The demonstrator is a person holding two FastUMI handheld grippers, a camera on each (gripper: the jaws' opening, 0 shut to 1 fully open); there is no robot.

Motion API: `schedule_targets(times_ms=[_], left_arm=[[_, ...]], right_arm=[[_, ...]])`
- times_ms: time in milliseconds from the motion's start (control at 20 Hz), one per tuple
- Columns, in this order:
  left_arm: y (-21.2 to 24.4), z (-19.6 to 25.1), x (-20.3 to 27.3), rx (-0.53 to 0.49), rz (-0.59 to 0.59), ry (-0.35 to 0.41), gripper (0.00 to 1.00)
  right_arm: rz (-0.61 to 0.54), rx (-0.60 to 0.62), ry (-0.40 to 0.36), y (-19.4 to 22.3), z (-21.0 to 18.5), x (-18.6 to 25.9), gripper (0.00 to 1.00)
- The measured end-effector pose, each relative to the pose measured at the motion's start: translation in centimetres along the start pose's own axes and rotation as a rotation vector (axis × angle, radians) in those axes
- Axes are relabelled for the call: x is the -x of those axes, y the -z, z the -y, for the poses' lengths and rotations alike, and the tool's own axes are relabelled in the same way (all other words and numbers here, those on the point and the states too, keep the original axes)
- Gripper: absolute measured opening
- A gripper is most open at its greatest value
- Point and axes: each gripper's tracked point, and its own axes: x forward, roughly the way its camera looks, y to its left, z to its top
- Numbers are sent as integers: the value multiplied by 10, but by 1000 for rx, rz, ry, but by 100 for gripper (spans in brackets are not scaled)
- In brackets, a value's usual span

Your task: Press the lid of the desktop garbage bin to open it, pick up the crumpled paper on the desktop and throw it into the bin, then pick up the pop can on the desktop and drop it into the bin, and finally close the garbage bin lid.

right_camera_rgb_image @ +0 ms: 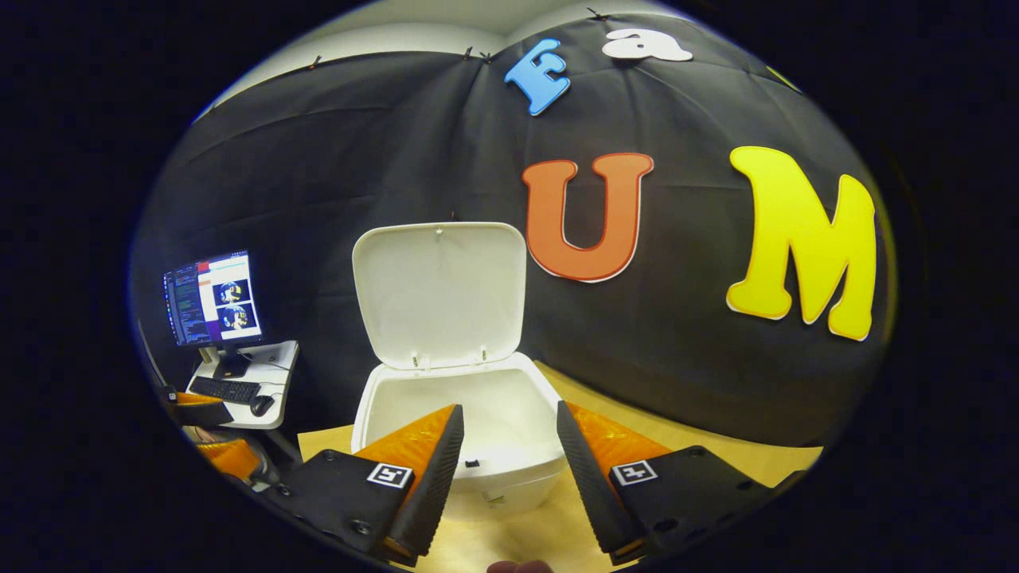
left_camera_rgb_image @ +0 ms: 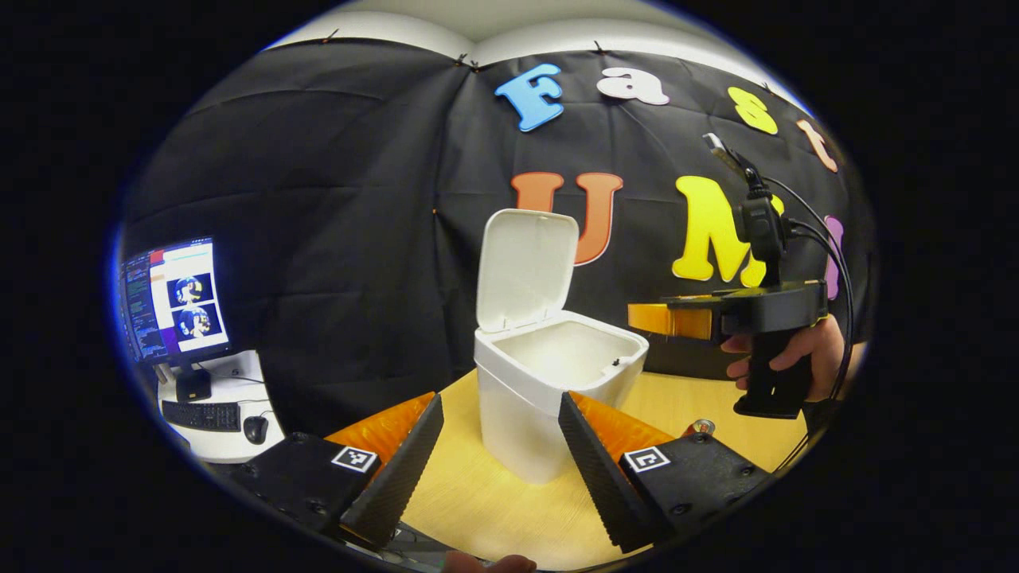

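A black cloth wall backs a pale wooden table [left_camera_rgb_image: 486, 493], which fills the lower middle of both views.

On that table stands the white garbage bin [left_camera_rgb_image: 525, 398], at the centre of the left gripper view and at lower centre of the right gripper view. Its lid [left_camera_rgb_image: 527, 270] is swung up and stands nearly upright at the back edge, so the mouth is open. The inside shows white walls, but whether anything lies at the bottom is hard to tell from these angles.

In the left gripper view, the left gripper [left_camera_rgb_image: 497, 461] sits at the bottom of the frame with its fingers [left_camera_rgb_image: 398, 469] spread wide apart and holding nothing; the bin's lower body shows in the gap between them. At the right of the same view the right gripper [left_camera_rgb_image: 665, 320] is held level by a hand [left_camera_rgb_image: 784, 358], its tip just beside the bin's rim, above the table. In the right gripper view its own fingers [right_camera_rgb_image: 434, 477] are likewise wide apart and empty, framing the bin's front rim.

At the far left of both views a monitor [right_camera_rgb_image: 213, 298], a keyboard [right_camera_rgb_image: 225, 390] and a mouse [right_camera_rgb_image: 260, 404] sit on a small white stand [right_camera_rgb_image: 279, 374].
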Motion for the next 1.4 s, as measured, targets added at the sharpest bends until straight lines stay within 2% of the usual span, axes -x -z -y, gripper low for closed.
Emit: schedule_targets(times_ms=[150,300,450,600,700,850,1000,1100,1150,1200,1400], left_arm=[[4,23,-5,-36,11,61,96],[12,51,-7,-56,6,123,97],[17,82,-10,-76,18,183,97],[32,119,-11,-98,16,267,97],[46,146,-12,-129,24,331,96],[78,184,-16,-196,0,421,96],[99,216,-19,-196,-16,494,97],[110,238,-26,-185,-24,531,97],[120,250,-31,-188,-32,550,100],[128,260,-34,-200,-33,568,97],[164,286,-60,-282,-46,593,97]], right_arm=[[32,-10,37,-3,21,28,78],[76,-92,90,-10,45,69,79],[94,-124,182,4,81,114,83],[91,-136,273,21,113,160,84],[81,-143,326,39,132,188,82],[55,-155,408,68,155,230,84],[-12,-147,537,106,184,270,83],[-37,-177,587,129,196,294,83],[-54,-175,616,140,199,304,83],[-75,-167,643,153,202,315,83],[-126,-167,717,185,214,360,83]])
